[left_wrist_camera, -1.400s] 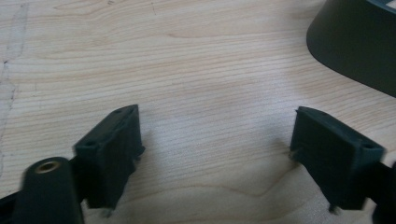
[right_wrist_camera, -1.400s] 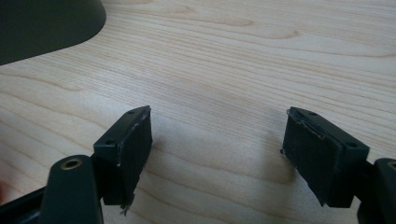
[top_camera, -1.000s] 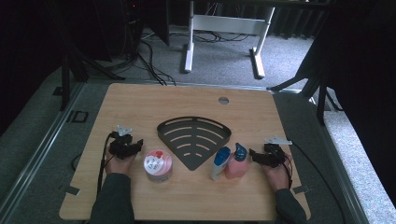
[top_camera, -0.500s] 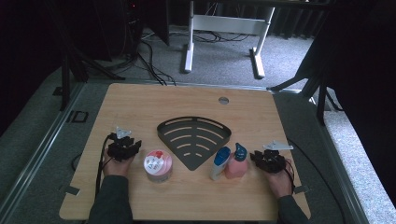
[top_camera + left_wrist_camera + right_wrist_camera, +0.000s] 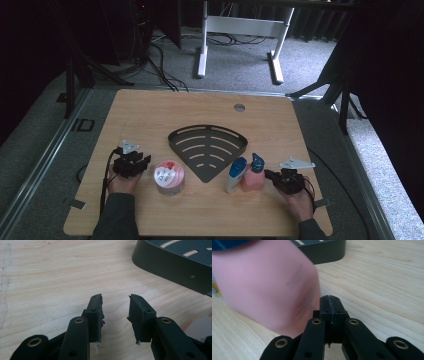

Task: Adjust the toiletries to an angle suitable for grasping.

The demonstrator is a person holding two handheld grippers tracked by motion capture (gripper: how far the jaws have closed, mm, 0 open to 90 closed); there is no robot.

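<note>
A dark fan-shaped slotted rack (image 5: 207, 148) lies in the middle of the wooden table (image 5: 150, 110). In front of it on the left stands a pink tub with a printed lid (image 5: 169, 176). To the right of that, a white and blue tube (image 5: 236, 173) leans beside a pink bottle with a blue cap (image 5: 253, 176). My left gripper (image 5: 141, 161) rests left of the tub, its jaws open over bare wood (image 5: 115, 302), the rack's edge (image 5: 175, 267) ahead. My right gripper (image 5: 270, 174) is shut and empty (image 5: 329, 298), its tip close against the pink bottle (image 5: 267, 287).
A round cable hole (image 5: 239, 107) sits near the table's far edge. Beyond the table stand a white desk frame (image 5: 240, 35) and cables on grey carpet. Bare wood stretches behind the rack and at the table's corners.
The right gripper has moved left and a little toward the person, up against the pink bottle. The left gripper has barely shifted.
</note>
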